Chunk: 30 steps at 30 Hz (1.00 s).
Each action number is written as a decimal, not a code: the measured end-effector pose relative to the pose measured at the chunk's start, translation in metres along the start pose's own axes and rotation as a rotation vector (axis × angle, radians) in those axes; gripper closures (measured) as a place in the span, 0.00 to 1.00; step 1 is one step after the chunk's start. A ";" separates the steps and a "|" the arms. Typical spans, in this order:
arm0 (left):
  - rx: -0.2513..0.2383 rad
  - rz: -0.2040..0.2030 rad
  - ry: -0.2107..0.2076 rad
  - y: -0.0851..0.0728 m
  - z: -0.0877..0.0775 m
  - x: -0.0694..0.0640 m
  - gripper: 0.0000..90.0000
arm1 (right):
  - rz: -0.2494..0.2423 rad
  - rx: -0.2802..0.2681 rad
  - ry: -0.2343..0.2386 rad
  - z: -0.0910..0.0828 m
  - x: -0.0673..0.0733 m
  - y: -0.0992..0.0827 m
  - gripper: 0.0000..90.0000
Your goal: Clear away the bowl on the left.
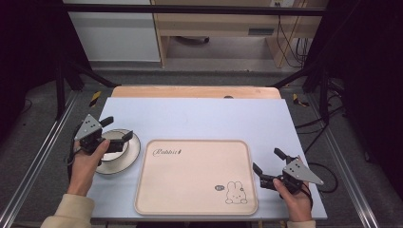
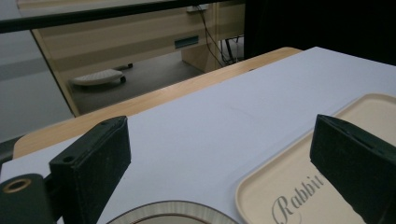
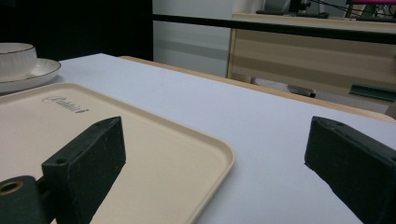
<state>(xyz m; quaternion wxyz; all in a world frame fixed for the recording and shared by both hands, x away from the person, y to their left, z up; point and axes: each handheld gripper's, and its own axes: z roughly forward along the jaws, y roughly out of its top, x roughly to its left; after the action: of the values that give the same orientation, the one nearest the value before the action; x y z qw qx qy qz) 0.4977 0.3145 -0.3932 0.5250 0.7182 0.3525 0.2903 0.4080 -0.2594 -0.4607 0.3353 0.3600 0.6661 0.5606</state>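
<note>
Plate [image 1: 124, 153] lies flat beneath the open left tool [image 1: 118, 128], left of tray [image 1: 190, 199].

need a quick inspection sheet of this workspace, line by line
surface: pale blue-grey mat laid over a wooden table, flat.
job's things: white ribbed bowl on a saucer, left of the tray; beige tray with Rabbit lettering and a bunny print, nothing on it.
clutter: nothing seen.
grippers: left gripper open above the bowl, not touching it as far as can be told; right gripper open, just off the tray's right edge, holding nothing.
cables: a black cable trails from the right gripper over the table's right edge; more cables hang by the far furniture.
surroundings: black frame bars, wooden furniture behind, grey floor.
</note>
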 end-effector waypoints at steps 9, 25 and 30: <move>0.096 -0.041 0.120 -0.005 -0.017 0.024 0.07 | -0.009 -0.002 0.015 0.004 0.003 0.002 0.06; 0.273 -0.189 0.239 -0.016 -0.037 0.056 0.24 | -0.011 0.009 0.014 0.006 0.005 0.002 0.06; 0.365 -0.188 0.237 -0.024 -0.031 0.055 0.29 | -0.002 0.006 0.013 0.005 0.004 0.002 0.06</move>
<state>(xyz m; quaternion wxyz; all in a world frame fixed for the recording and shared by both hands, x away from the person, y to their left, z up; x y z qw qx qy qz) 0.5000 0.3809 -0.4049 0.3662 0.7261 0.5235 0.2542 0.4102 -0.2534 -0.4597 0.3306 0.3566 0.6704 0.5605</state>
